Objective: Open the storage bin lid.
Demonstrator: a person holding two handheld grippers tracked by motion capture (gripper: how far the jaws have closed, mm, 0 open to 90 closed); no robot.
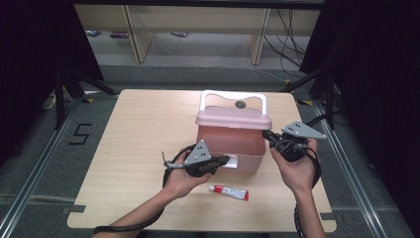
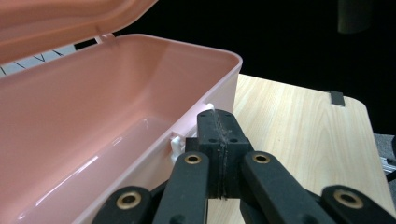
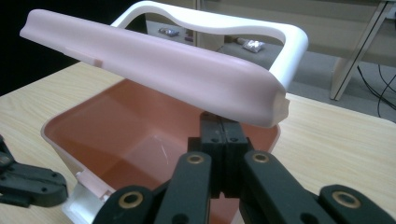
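Note:
A pink plastic box (image 1: 233, 141) with a white handle (image 1: 233, 96) stands on the table, its lid (image 1: 233, 119) tilted partly up. Inside, the box (image 2: 93, 135) is bare. My left gripper (image 1: 227, 159) is shut and empty, its tip (image 2: 218, 122) against the outside of the front wall beside the white latch (image 2: 176, 144). My right gripper (image 1: 268, 134) is also shut and empty at the box's right end. Its tip (image 3: 219, 123) sits over the rim, just under the raised lid (image 3: 154, 65). A small white and red tube (image 1: 229, 192) lies in front of the box.
The wooden table (image 1: 133, 148) has bare room left of the box and along its front edge. Dark curtains hang on both sides. Beyond the table's far edge are a grey floor, shelving legs and cables.

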